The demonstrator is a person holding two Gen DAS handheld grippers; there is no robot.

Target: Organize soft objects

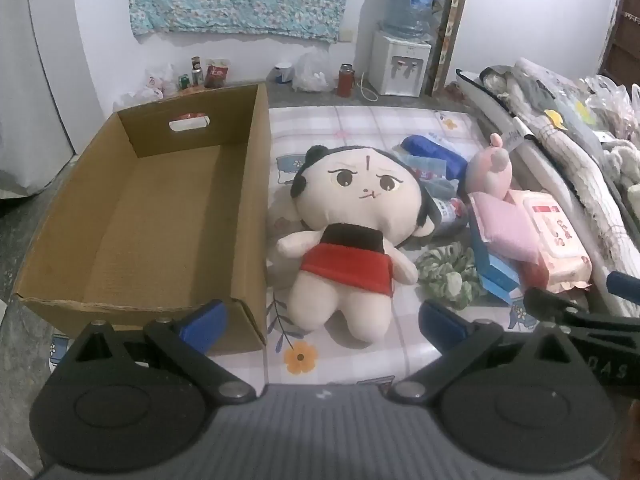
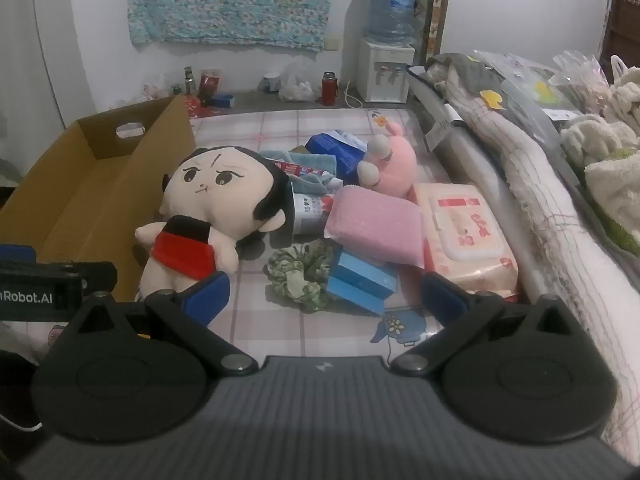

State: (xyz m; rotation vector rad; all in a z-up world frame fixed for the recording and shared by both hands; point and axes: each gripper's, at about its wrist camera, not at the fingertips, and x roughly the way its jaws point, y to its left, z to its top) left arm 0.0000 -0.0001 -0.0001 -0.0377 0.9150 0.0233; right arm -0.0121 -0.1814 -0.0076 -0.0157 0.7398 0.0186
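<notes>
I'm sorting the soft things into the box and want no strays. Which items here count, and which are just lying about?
For the job:
box
doll
pink plush
pink sponge
green scrunchie

Lying about:
wipes pack
blue cartons
water dispenser
red flask

My left tool [image 1: 322,320] was matte black, with two round housings, hinged link arms on silver rivets, blue finger pads [image 1: 202,326] and a ribbed grey body. My right tool [image 2: 326,294] matched it, and white lettering showed on the black side of each.
</notes>
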